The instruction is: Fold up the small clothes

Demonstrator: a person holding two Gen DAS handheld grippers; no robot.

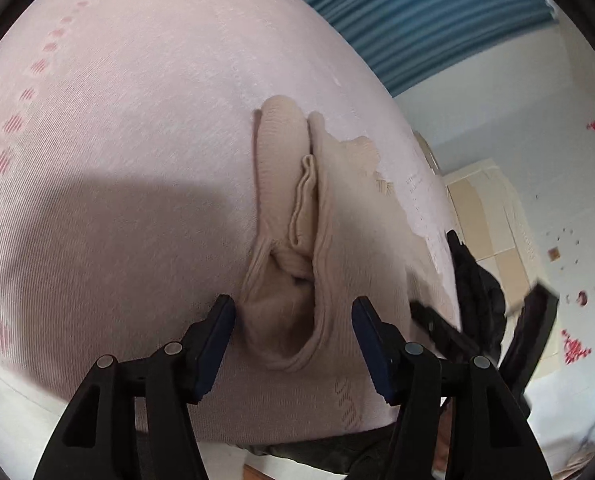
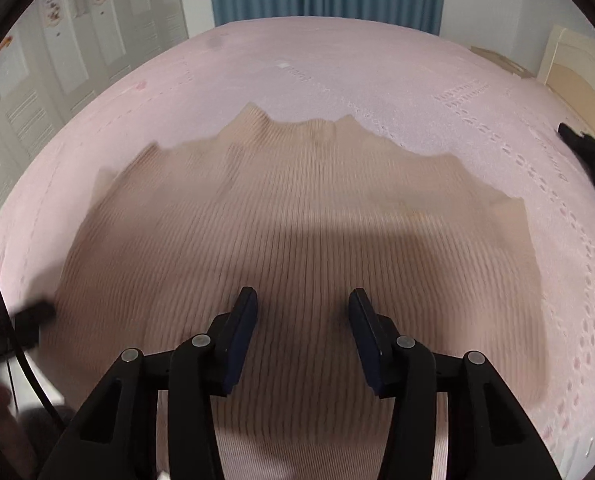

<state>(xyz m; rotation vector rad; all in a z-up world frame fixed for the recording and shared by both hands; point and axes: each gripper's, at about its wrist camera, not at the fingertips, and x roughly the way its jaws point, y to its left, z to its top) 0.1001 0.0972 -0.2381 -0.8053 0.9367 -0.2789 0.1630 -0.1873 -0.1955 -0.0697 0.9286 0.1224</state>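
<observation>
Beige ribbed knit garment (image 1: 297, 216) lies on the pink bed sheet (image 1: 117, 140) — bunched in folds between the left hand-held gripper's (image 1: 293, 320) parted jaws, whose pads do not press it. In the right wrist view the same garment (image 2: 297, 232) spreads flat under the right hand-held gripper (image 2: 302, 312) — jaws apart, holding nothing. No containers show.
</observation>
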